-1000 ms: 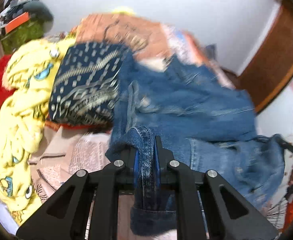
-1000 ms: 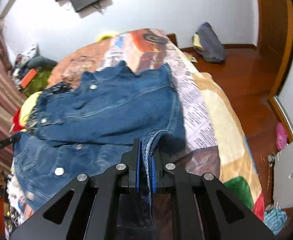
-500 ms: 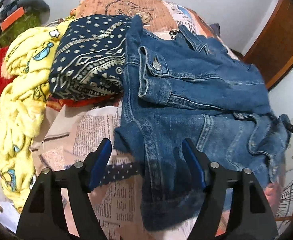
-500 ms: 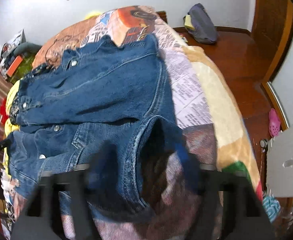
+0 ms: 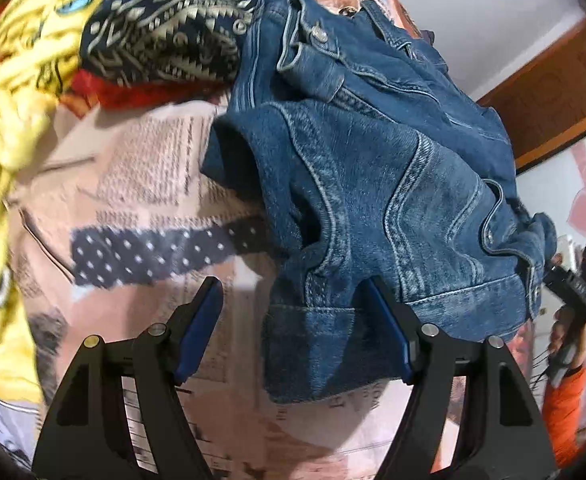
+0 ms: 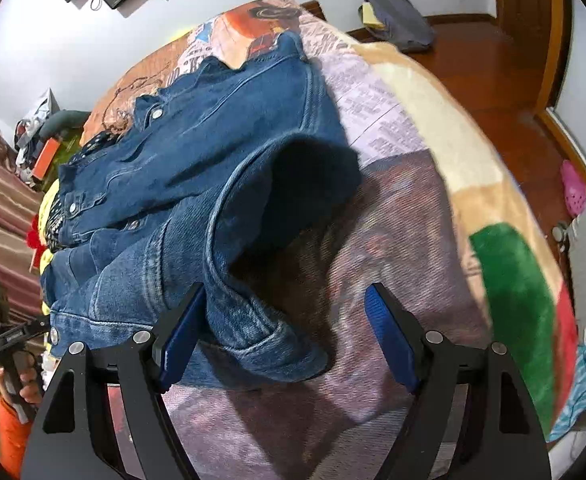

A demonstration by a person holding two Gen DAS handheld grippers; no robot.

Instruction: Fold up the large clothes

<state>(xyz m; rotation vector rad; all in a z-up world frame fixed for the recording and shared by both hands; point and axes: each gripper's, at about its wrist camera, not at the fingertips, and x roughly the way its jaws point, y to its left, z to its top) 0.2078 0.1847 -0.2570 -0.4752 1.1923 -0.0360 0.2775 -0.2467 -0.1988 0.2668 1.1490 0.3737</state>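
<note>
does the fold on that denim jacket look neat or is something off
Not neat: the denim jacket lies rumpled on the bedspread, its folded edge bulging open in a loose loop, and one cuff sticks out past the hem.

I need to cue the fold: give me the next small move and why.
Probably lift both grippers clear and regrip for the next fold. The left gripper and right gripper are open, and the jacket lies loose and rumpled on the bed.

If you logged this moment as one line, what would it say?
task: fold denim jacket | left gripper: jaws open, nothing gripped | right gripper: jaws open, nothing gripped | jacket: folded over, on bed
</note>
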